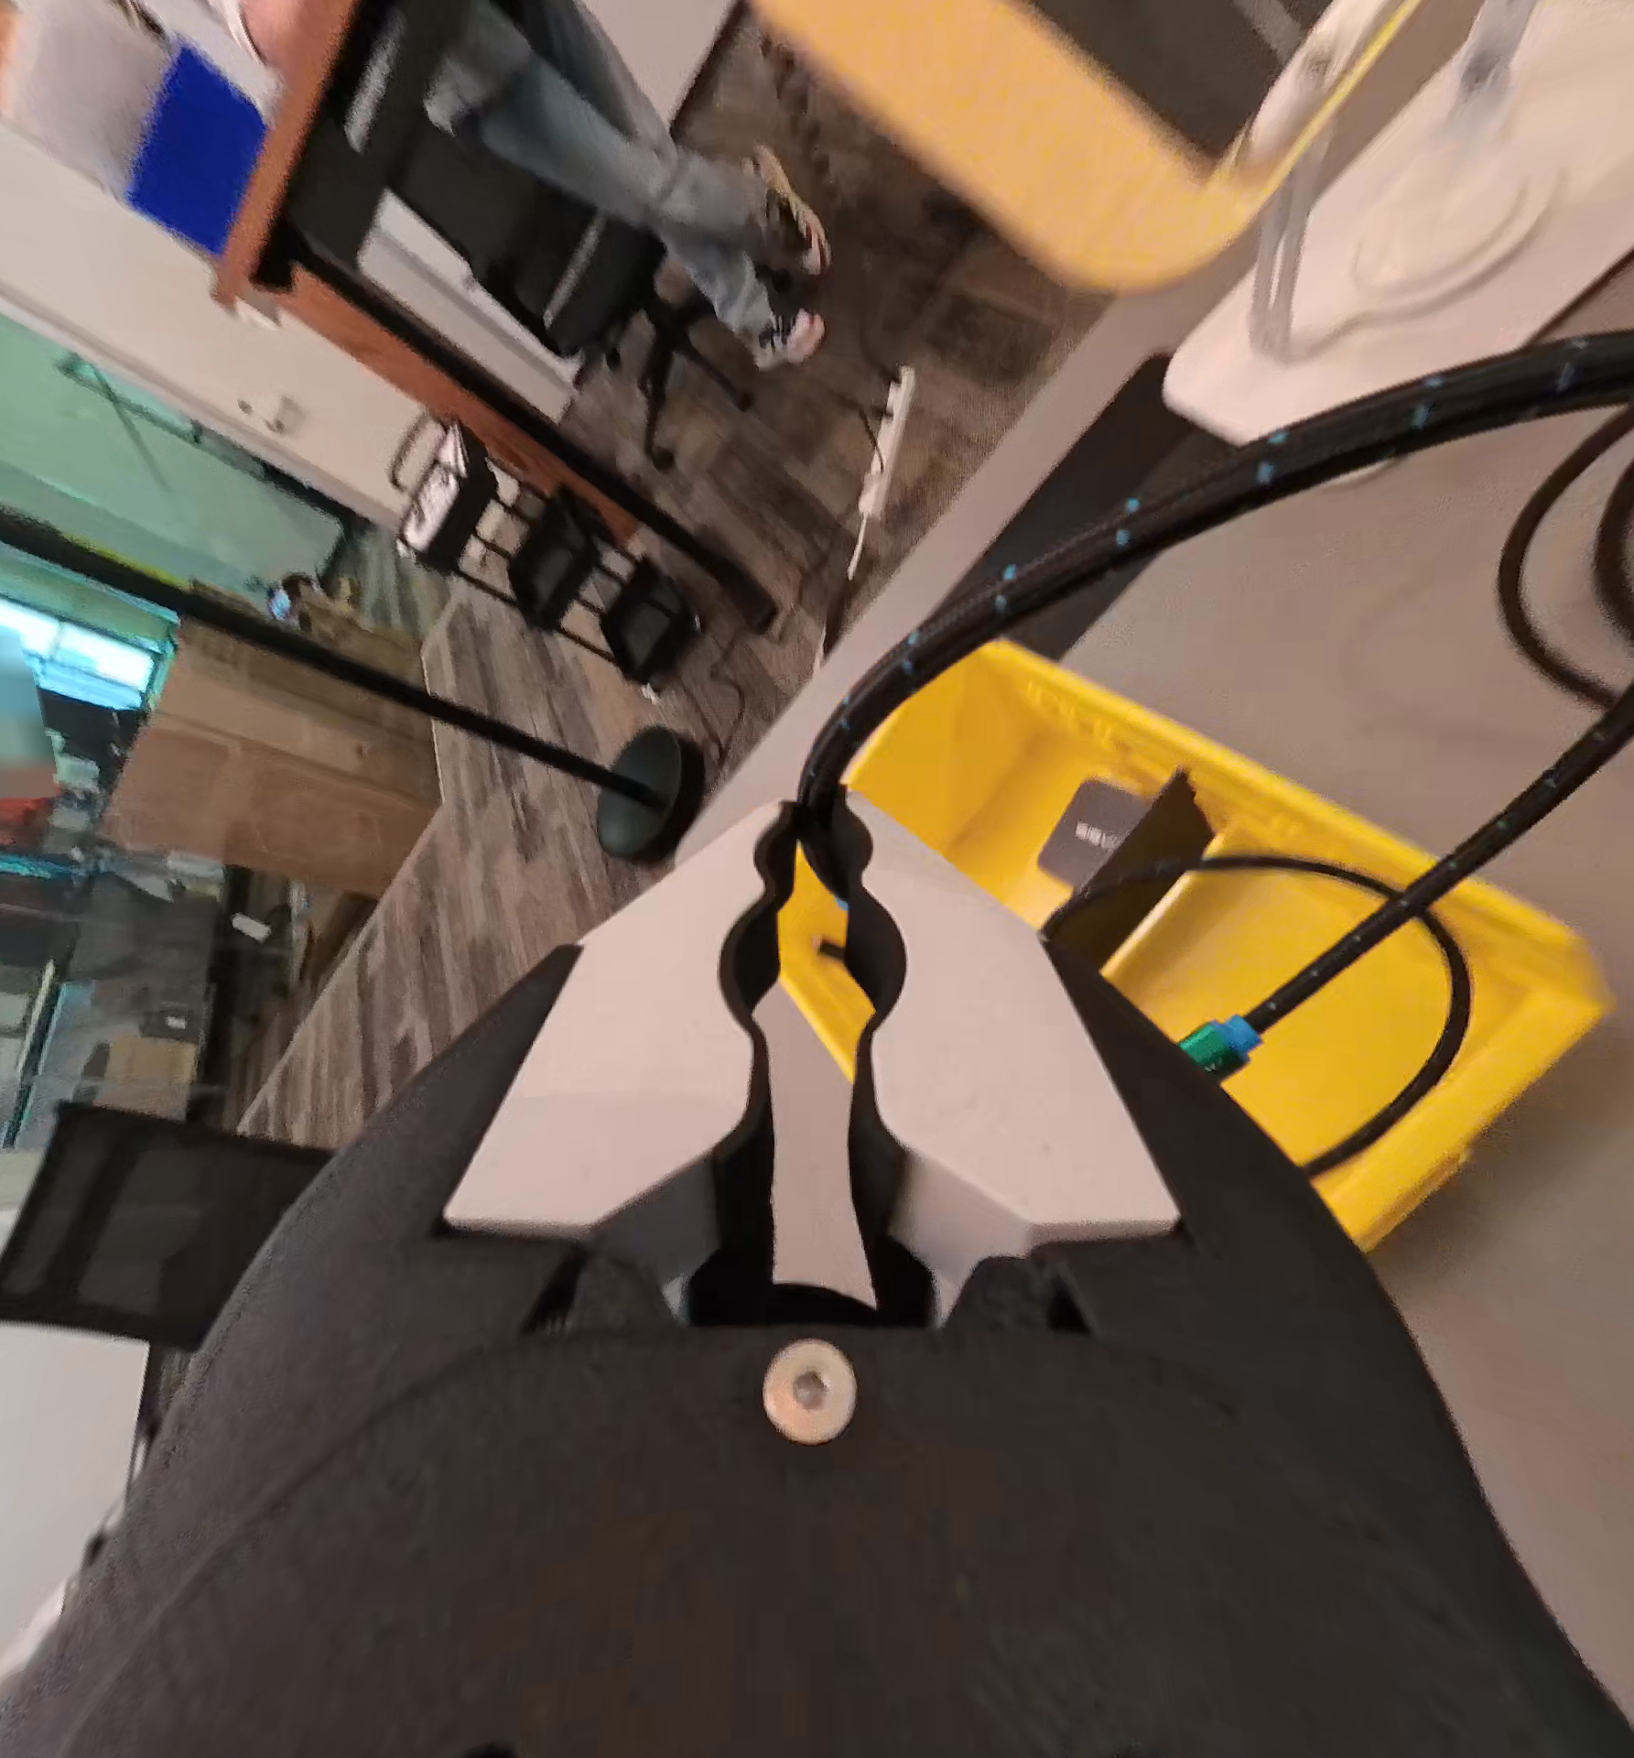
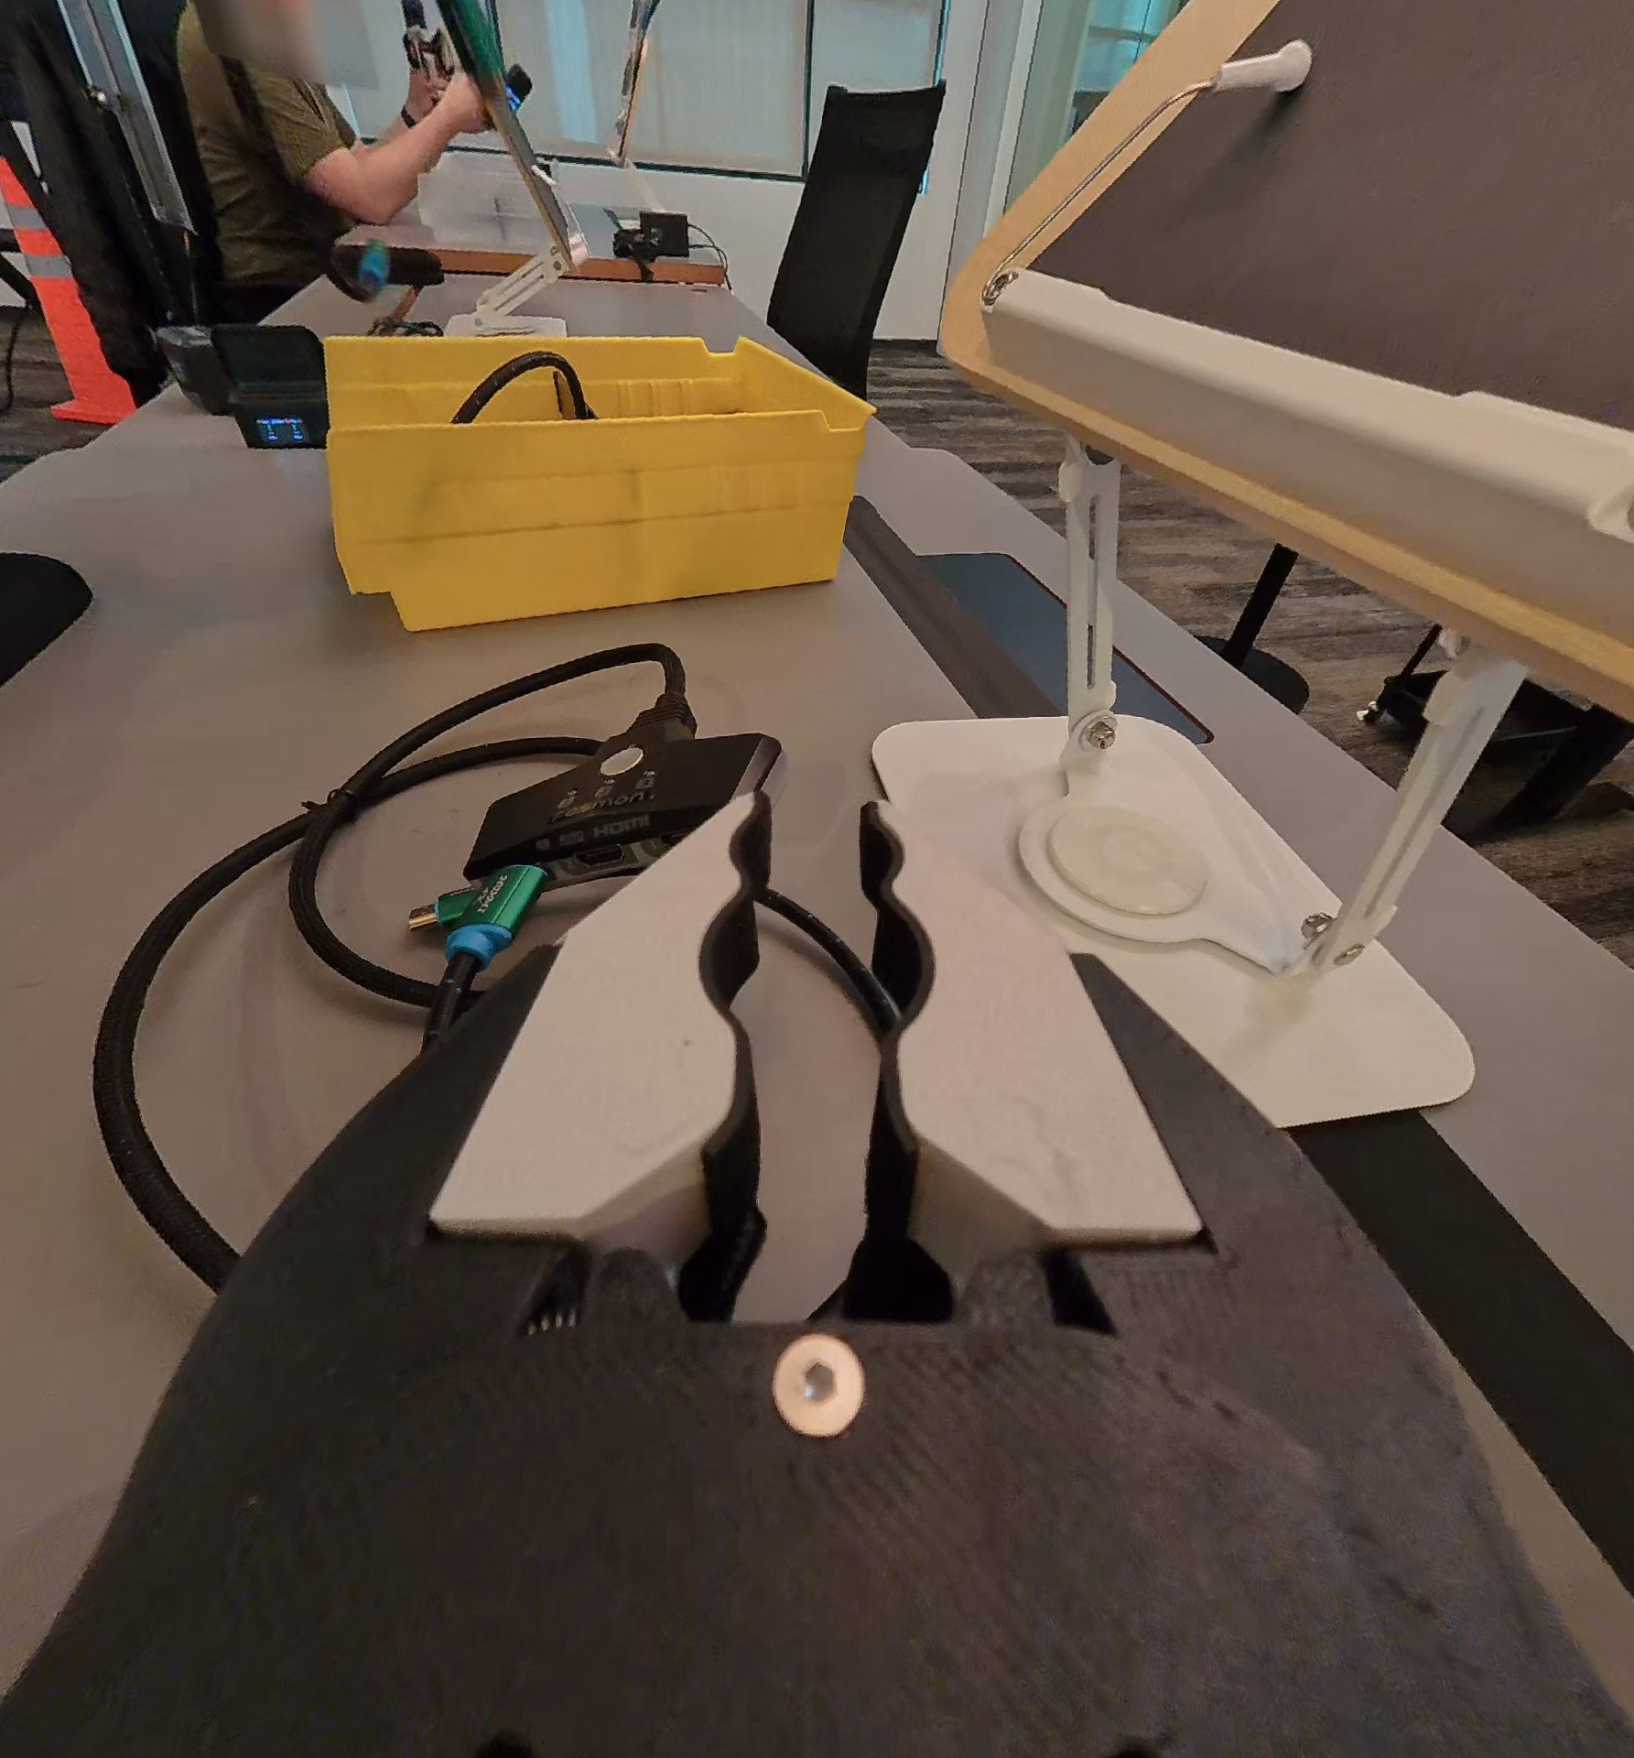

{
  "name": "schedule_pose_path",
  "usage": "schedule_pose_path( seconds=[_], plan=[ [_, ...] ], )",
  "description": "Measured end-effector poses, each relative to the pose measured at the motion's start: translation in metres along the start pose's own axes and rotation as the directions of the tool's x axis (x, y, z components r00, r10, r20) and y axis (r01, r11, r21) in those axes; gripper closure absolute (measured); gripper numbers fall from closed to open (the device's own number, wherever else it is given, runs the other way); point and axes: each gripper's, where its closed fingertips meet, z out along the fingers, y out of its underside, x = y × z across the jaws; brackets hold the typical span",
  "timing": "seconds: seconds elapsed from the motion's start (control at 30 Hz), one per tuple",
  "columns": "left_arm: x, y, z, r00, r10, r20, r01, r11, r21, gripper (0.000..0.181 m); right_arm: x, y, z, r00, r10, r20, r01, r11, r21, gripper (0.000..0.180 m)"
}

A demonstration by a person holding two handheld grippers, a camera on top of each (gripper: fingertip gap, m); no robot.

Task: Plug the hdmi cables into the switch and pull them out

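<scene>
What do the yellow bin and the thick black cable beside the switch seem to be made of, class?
Yellow bin: apparently matte moulded plastic, given its uniform colour and ribbed walls. Black cable: seemingly a woven fabric sleeve, given its visible braid texture; the core is hidden.

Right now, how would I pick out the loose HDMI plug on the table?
In the right wrist view, find the yellow bin on the grey table, then the black switch nearer the camera. The HDMI plug lies just before it, unplugged: the only green shell with a blue collar.

Switch (image 2: 627,809) on table (image 2: 175,742), bin (image 2: 594,504) behind
</scene>
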Motion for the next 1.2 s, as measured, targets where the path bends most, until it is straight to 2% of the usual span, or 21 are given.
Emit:
schedule_pose_path(
  seconds=[0.17,0.3,0.53,0.83,1.13,1.2],
  plan=[
    [0.023,-0.081,-0.014,1.0,-0.005,-0.019,0.009,0.972,0.234,0.176,0.002,-0.009,-0.005,1.0,-0.006,-0.014,0.006,0.999,0.033,0.163],
    [0.068,-0.139,-0.008,0.991,0.018,-0.132,0.034,0.925,0.378,0.176,0.004,-0.018,-0.012,1.0,0.001,-0.019,0.0,0.997,0.077,0.163],
    [0.159,-0.2,0.042,0.947,0.103,-0.305,0.052,0.887,0.459,0.176,-0.003,-0.024,-0.01,1.0,0.001,0.01,-0.003,0.994,0.105,0.161],
    [0.229,-0.234,0.077,0.87,0.123,-0.478,0.17,0.835,0.524,0.176,-0.021,-0.028,0.009,0.995,-0.094,0.011,0.093,0.994,0.054,0.153],
    [0.278,-0.224,0.093,0.827,0.236,-0.511,0.055,0.87,0.489,0.176,-0.041,-0.041,0.03,0.981,-0.194,-0.012,0.194,0.981,0.021,0.154],
    [0.288,-0.224,0.092,0.812,0.261,-0.522,0.033,0.872,0.488,0.176,-0.044,-0.037,0.033,0.978,-0.21,-0.005,0.21,0.978,-0.002,0.159]
  ],
)
